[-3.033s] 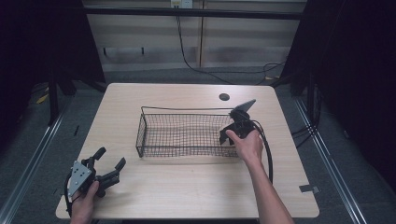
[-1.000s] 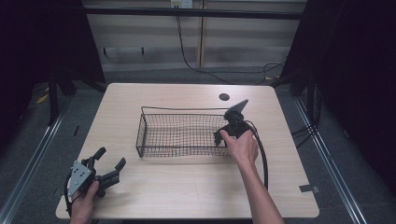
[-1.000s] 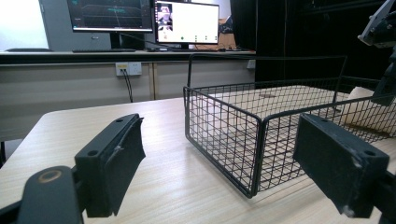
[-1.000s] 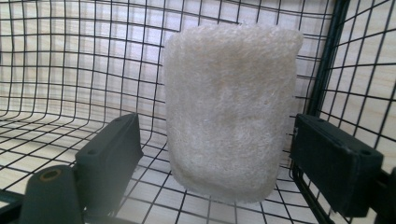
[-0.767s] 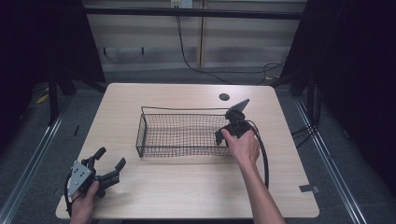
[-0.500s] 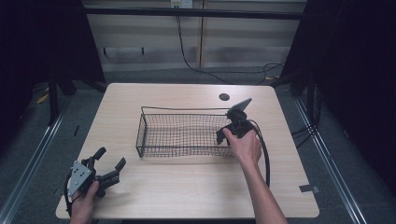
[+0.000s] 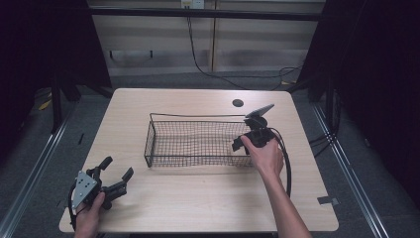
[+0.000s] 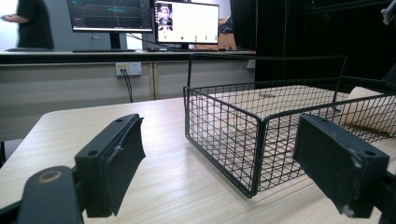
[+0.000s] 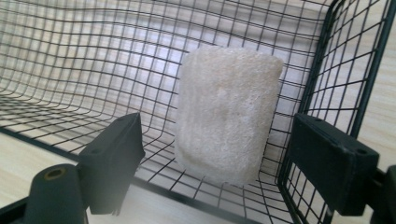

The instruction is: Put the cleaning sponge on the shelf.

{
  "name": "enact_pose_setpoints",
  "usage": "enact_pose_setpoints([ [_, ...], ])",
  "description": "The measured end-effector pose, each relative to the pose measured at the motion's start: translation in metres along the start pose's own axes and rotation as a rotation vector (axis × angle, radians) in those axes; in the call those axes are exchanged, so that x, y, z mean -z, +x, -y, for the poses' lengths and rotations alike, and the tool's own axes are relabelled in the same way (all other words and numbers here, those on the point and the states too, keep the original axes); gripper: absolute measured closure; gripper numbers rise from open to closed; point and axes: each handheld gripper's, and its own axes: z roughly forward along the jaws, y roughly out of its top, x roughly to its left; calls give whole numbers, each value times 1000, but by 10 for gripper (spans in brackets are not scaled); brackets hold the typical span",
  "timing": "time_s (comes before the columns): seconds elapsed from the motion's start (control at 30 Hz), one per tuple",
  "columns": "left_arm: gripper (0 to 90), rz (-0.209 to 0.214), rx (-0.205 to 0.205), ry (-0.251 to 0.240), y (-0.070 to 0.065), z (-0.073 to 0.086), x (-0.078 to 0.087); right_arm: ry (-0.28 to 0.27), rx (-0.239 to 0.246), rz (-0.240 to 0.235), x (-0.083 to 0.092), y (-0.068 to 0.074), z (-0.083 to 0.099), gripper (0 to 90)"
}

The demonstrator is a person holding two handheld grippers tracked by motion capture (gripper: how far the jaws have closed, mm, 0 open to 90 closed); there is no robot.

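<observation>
right hand-held gripper: jaws wide, just been closing a bit, pads not touching anything
sponge: pale, just ahead between those jaws, inside the wire basket, by its end wall
left hand-held gripper: wide, nothing in it, low over the surface, basket beyond

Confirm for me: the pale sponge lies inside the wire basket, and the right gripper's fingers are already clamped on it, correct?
Not quite. The right gripper view shows the pale sponge inside the wire basket, but the right gripper isn't clamped on it: its fingers stand apart on either side, clear of the sponge, though they have just been closing a little.
</observation>
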Motion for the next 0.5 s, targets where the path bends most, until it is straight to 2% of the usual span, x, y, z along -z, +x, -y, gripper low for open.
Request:
enact_pose_setpoints([
  [0.2,158,0,1,0,0,0,0,-69,29,-46,12,-2,5,193],
  [0.33,158,0,2,-2,0,0,0,-112,88,-41,18,-1,11,217],
  [0.4,158,1,1,-1,0,0,0,-132,111,-62,20,-1,15,217],
  [0.47,158,-3,4,-1,0,0,0,-157,122,-110,21,-1,19,227],
  [0.5,158,-4,4,-1,0,0,0,-157,131,-112,21,-1,21,227],
])
